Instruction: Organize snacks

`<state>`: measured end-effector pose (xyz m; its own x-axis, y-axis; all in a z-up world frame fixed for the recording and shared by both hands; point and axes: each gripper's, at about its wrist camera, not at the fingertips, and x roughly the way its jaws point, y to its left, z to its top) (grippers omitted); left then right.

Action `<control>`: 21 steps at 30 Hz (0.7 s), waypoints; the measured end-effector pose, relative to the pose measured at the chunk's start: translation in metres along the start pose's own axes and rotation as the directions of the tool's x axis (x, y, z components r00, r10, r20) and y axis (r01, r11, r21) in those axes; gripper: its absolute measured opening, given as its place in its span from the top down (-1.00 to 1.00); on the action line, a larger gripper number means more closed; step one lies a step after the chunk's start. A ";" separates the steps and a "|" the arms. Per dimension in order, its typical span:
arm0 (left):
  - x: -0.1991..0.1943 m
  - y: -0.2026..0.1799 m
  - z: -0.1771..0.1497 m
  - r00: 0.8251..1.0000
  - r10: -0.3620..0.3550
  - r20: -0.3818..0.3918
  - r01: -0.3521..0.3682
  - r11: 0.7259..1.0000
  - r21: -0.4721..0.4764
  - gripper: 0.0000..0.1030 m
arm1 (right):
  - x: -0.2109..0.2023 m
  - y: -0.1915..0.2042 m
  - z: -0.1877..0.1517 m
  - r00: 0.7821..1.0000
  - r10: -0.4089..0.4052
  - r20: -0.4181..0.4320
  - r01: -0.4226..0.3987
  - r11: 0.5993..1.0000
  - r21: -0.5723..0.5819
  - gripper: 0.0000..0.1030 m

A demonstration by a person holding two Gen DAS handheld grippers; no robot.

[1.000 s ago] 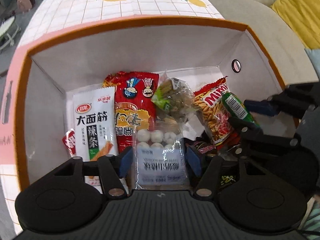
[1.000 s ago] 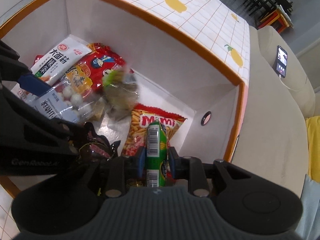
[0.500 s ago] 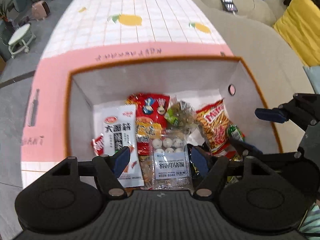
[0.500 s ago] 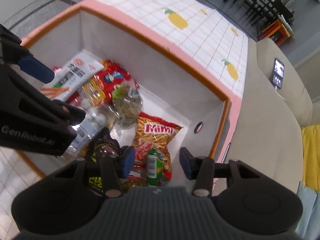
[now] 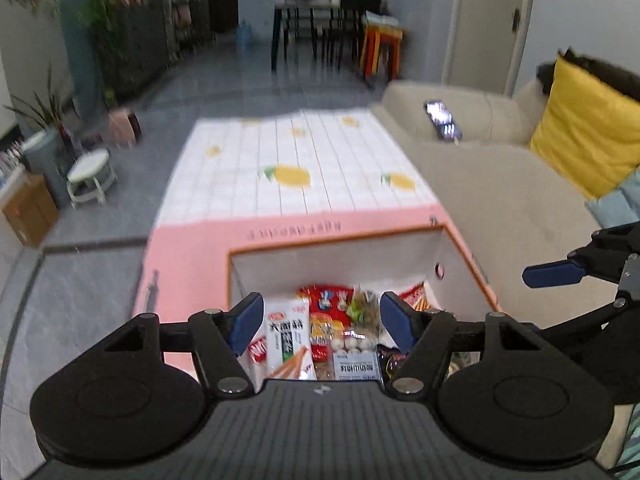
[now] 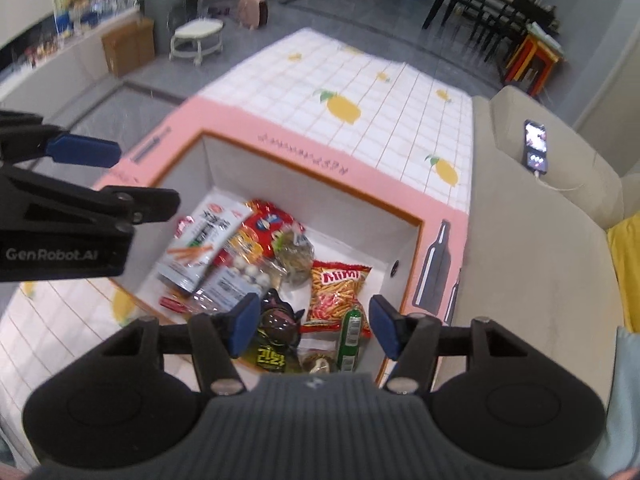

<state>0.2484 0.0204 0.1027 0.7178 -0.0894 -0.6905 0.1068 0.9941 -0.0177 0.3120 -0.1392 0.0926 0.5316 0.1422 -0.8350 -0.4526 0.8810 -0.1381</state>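
Observation:
A pink box (image 5: 336, 240) with an orange rim and white walls (image 6: 304, 184) holds several snacks. Among them are a white strip pack (image 5: 286, 336), a clear egg pack (image 6: 236, 280), an orange Mimi bag (image 6: 338, 284) and a dark pack (image 6: 276, 340). A green tube (image 6: 349, 336) lies beside the Mimi bag. My left gripper (image 5: 322, 320) hangs above the box's near left side, jaws wide but closing a little, nothing between them. My right gripper (image 6: 314, 328) hovers over the near right corner above the tube, jaws opening and empty.
The box sits on a lemon-print checked tablecloth (image 5: 296, 160). A beige sofa (image 5: 500, 200) runs along the right with a phone (image 5: 442, 124) on its arm and a yellow cushion (image 5: 580, 132). A white stool (image 6: 196, 36) stands on the floor beyond.
Both grippers have risen out of the box. The right one let go of the green tube, which now lies by the Mimi bag. The left view has tilted up toward the room.

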 end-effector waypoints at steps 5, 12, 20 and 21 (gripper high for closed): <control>-0.054 -0.002 -0.012 0.993 0.016 0.121 -0.018 1.000 0.020 -0.49 | -0.050 0.010 -0.022 0.994 0.004 0.106 -0.008 0.999 0.042 -0.38; -0.110 -0.004 -0.043 0.958 0.105 0.265 -0.101 0.994 -0.028 -0.49 | -0.115 0.033 -0.074 0.949 -0.044 0.314 0.005 0.992 0.124 -0.49; -0.137 -0.009 -0.096 0.937 0.181 0.299 -0.161 0.983 -0.090 -0.73 | -0.160 0.065 -0.144 0.861 -0.150 0.487 0.003 0.957 0.288 -0.56; -0.137 -0.010 -0.102 0.934 0.193 0.299 -0.171 0.980 -0.098 -0.74 | -0.162 0.069 -0.153 0.847 -0.172 0.502 0.004 0.948 0.318 -0.61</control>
<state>0.0789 0.0293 0.1239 0.8972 0.0905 -0.4323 -0.0860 0.9958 0.0299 0.0855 -0.1700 0.1366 0.8879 0.1957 -0.4163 -0.1995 0.9793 0.0349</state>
